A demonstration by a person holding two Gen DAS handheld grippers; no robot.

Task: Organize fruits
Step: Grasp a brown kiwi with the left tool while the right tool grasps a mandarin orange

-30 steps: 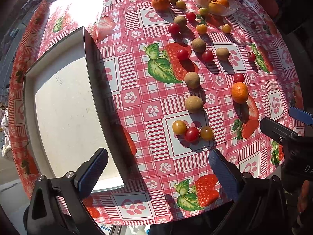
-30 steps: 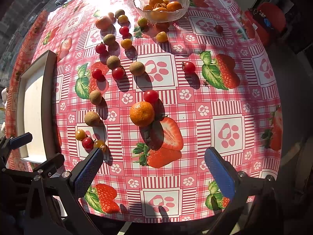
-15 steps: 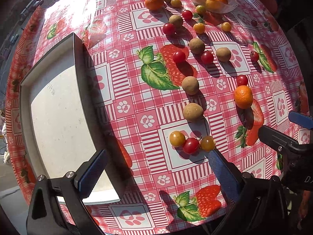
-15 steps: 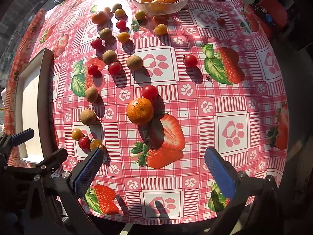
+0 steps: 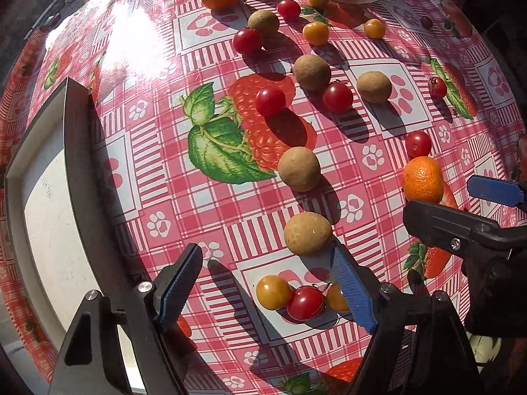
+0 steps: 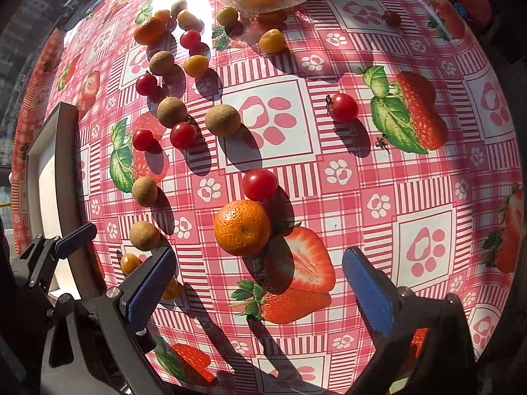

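Sunlit checked surface strewn with fruit.
Left hand-held gripper closing around tomatoes, untouched; right hand-held gripper spread near orange.

We see hard sunlight from the far side — long dark shadows fall toward us, glare whitens the tablecloth, and fisheye bending curves its edges.
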